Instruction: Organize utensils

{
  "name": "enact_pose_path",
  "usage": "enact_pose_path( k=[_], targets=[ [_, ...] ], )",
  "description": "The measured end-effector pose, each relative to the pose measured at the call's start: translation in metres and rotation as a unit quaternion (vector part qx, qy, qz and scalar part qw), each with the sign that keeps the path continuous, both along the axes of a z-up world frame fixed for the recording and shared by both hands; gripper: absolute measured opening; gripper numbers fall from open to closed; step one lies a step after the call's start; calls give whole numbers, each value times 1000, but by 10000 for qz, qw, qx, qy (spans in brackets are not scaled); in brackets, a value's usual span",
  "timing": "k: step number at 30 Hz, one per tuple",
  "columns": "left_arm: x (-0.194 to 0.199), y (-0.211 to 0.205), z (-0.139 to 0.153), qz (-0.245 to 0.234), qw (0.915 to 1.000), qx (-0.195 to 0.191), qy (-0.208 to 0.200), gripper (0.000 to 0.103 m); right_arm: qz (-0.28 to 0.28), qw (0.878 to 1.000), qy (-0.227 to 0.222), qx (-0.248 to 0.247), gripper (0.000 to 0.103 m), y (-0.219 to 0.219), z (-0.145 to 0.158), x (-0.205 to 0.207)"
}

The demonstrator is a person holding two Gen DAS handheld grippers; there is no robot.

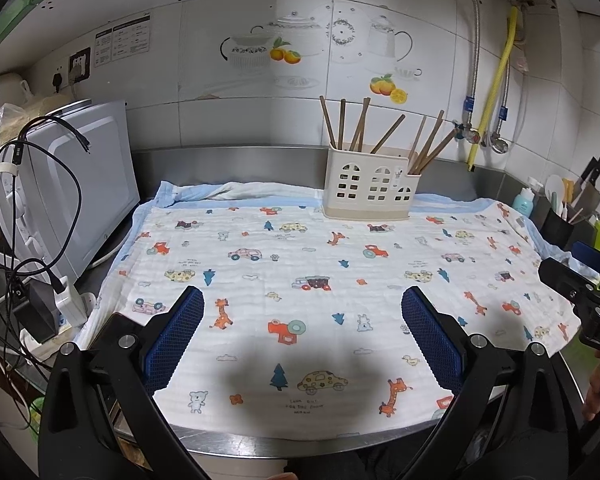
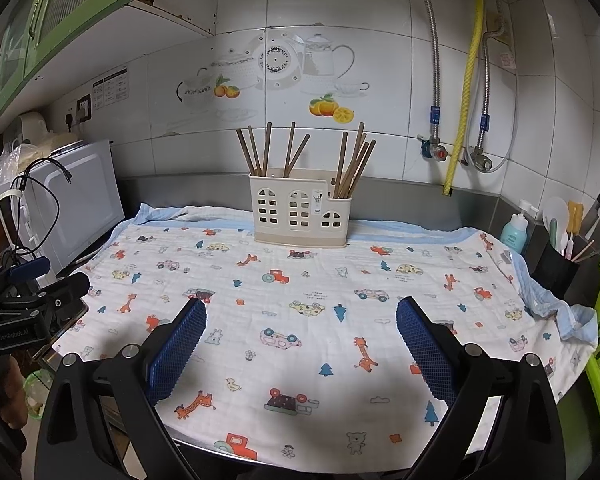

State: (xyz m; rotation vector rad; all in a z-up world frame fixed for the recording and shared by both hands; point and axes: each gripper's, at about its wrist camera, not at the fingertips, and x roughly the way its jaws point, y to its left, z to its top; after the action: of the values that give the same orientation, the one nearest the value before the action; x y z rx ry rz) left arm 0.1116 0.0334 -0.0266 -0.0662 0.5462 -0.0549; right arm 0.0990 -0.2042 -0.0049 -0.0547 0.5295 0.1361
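**Both grippers empty, chopsticks all in the holder**

Nearest up, the left gripper (image 1: 302, 312) hangs over the near edge of the counter with its blue-padded fingers (image 1: 180, 332) spread wide, nothing between them. Same deal with the right gripper (image 2: 301, 322): fingers wide apart, empty, hovering above the near part of the cloth. In each wrist view the other gripper pokes in at the edge of the frame, so they sit side by side.

Under them is a white printed cloth (image 2: 300, 288) with little cars, giraffes and trees, spread over the steel counter (image 1: 300, 440).

At the far edge of the cloth stands a cream utensil holder (image 2: 300, 212) with window-shaped cutouts, upright. Brown chopsticks (image 2: 268, 152) stick out of it in two bunches, one in the taller left part and one in the lower right compartment, leaning at various angles.

Far left is a white microwave (image 1: 80, 184); on the right a black tub (image 2: 556, 268) holds kitchen tools, with a blue bottle (image 2: 514, 232) beside it. Behind it all, the tiled wall (image 2: 300, 20).
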Motion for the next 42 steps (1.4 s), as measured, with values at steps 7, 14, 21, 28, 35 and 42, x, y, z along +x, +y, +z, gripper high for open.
enact_pose_path(
  k=[7,14,21,28,35,42],
  targets=[
    [-1,-3,0,-20,10000,0,-16,98,-25,10000,10,12,93,-1,1,-1],
    [-2,-5,0,-42,10000,-2,-15,98,-13,10000,9,11,93,-1,0,-1],
    [-2,-6,1,-49,10000,-6,-21,98,-21,10000,2,12,93,-1,1,-1],
    [-2,-6,2,-54,10000,1,-48,98,-36,10000,-4,20,93,-1,0,-1],
    [-2,-6,2,-51,10000,14,-71,98,-29,10000,-3,32,93,-3,0,0],
    [-3,-7,3,-68,9999,37,-95,98,-24,10000,-4,43,93,-3,0,0]
  ],
)
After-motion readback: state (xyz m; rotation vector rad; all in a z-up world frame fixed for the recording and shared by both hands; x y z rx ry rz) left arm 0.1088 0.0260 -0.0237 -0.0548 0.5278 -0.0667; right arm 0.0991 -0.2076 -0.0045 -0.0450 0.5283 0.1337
